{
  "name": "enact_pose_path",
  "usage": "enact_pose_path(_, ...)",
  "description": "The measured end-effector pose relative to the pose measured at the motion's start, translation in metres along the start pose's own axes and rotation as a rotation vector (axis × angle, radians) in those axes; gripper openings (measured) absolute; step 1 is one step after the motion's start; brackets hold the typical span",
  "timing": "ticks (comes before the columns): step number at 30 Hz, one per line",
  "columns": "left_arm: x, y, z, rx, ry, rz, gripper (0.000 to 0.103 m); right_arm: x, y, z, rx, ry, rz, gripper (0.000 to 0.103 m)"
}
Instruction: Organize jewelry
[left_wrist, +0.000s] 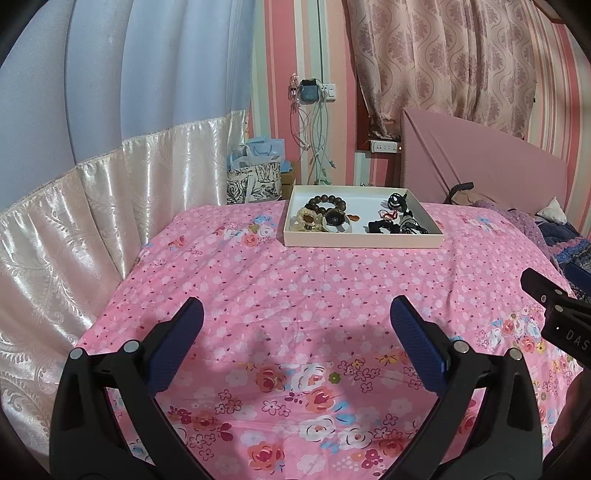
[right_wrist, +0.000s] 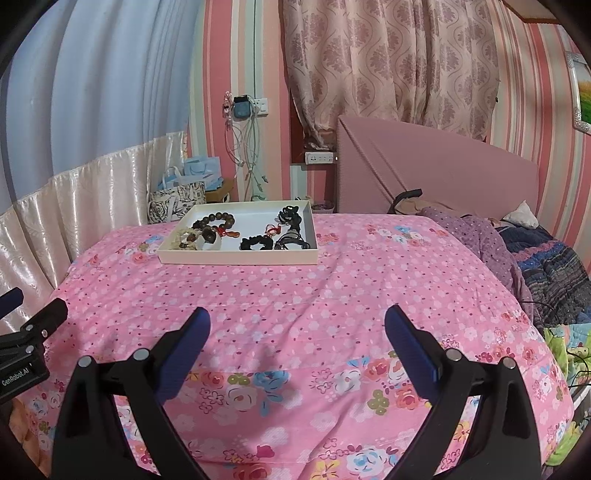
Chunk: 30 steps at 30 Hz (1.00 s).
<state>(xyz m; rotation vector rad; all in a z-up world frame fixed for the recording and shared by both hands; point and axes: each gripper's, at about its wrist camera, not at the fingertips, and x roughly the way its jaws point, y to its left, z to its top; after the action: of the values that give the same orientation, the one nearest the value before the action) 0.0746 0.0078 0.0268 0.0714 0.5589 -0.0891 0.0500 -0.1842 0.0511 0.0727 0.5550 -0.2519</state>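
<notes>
Left wrist view: tray (left_wrist: 364, 242) sits at the bed's (left_wrist: 332, 288) far end, jewelry in two groups — bead bracelet (left_wrist: 327, 204) and pale pieces left, dark tangle (left_wrist: 397, 221) right. Sorting looks largely done, judging by that grouping. Tray's long axis runs crosswise to both cameras. Left gripper (left_wrist: 297, 319) and right gripper (right_wrist: 297, 326) hover spread wide, empty, well short of it.

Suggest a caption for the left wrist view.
Open left gripper hovers over a pink floral bedspread, facing a white tray of jewelry.
</notes>
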Motion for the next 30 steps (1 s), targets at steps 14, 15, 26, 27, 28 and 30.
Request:
enact_pose_path(14, -0.0001, 0.0008, -0.0003, 0.002, -0.002, -0.002, 0.100, 0.0003, 0.0001, 0.0008, -0.004, -0.005, -0.005, 0.095)
enact_pose_path(15, -0.0004, 0.0009, -0.0002, 0.001, -0.003, -0.002, 0.100, 0.0004, 0.0000, 0.0008, -0.004, -0.006, -0.005, 0.095)
enact_pose_path(26, 0.0002, 0.0022, 0.0006, 0.003, -0.004, 0.002, 0.100, 0.0012, 0.0014, 0.0004, -0.009, -0.002, -0.009, 0.095)
enact_pose_path(27, 0.0001, 0.0022, 0.0007, 0.003, -0.004, 0.001, 0.100, 0.0015, 0.0014, 0.0001, -0.011, -0.001, -0.009, 0.095)
enact_pose_path(28, 0.0003, 0.0022, 0.0007, 0.005, -0.006, 0.001, 0.100, 0.0016, 0.0007, 0.0001, -0.012, 0.000, -0.010, 0.095)
enact_pose_path(30, 0.0001, 0.0016, 0.0007, 0.006, -0.004, 0.001, 0.100, 0.0013, 0.0010, -0.0006, -0.012, -0.001, -0.009, 0.095)
